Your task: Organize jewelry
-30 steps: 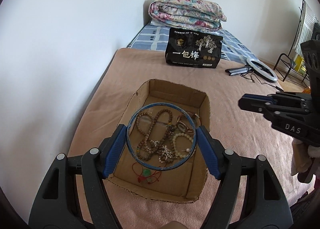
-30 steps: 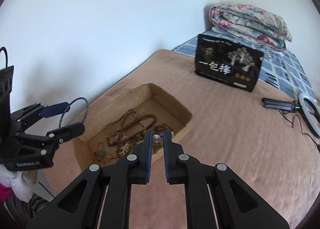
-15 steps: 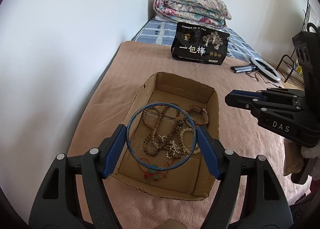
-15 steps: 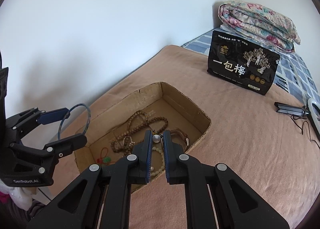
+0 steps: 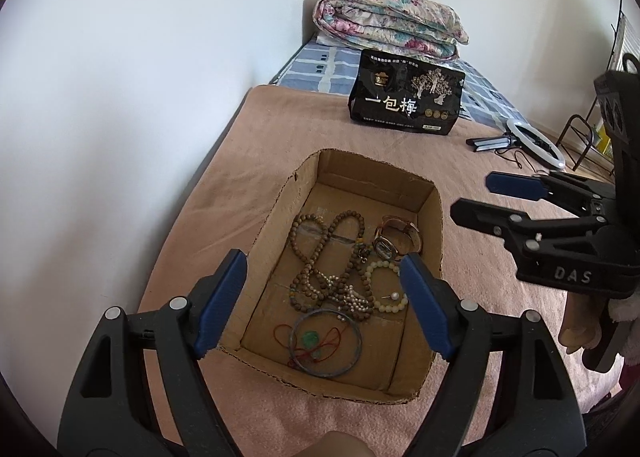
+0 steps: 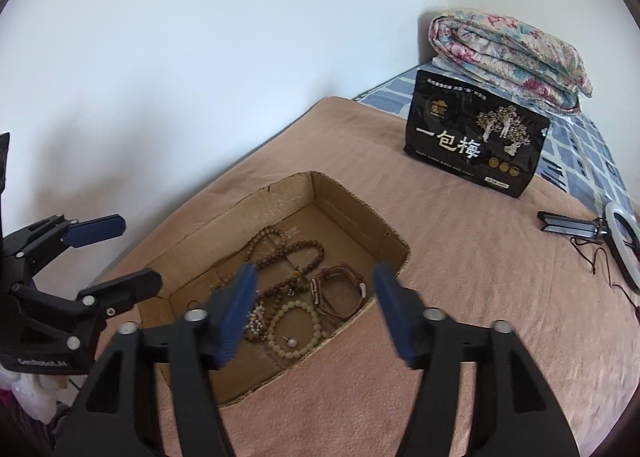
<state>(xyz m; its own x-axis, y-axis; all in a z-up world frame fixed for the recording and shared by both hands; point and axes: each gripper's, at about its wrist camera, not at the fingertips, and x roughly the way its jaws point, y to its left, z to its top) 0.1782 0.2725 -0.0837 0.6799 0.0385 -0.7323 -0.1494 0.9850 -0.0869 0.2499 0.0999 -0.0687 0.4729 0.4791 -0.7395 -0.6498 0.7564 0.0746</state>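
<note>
The thin blue-grey metal bangle [image 5: 325,343] lies flat by the near edge of the shallow brown cardboard box [image 5: 434,217], below the left gripper [image 5: 323,283], whose just-widened jaws are empty. The right gripper [image 6: 314,303] has just spread, empty.

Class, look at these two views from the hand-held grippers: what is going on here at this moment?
A person is sorting jewelry into a cardboard box on a bed. The left hand-held gripper stands open over the box; the blue bangle it was holding now lies inside, near the front. The right hand-held gripper has just been opening, with nothing between its jaws; a small pearl earring lies below by the pale bead bracelet.
</note>
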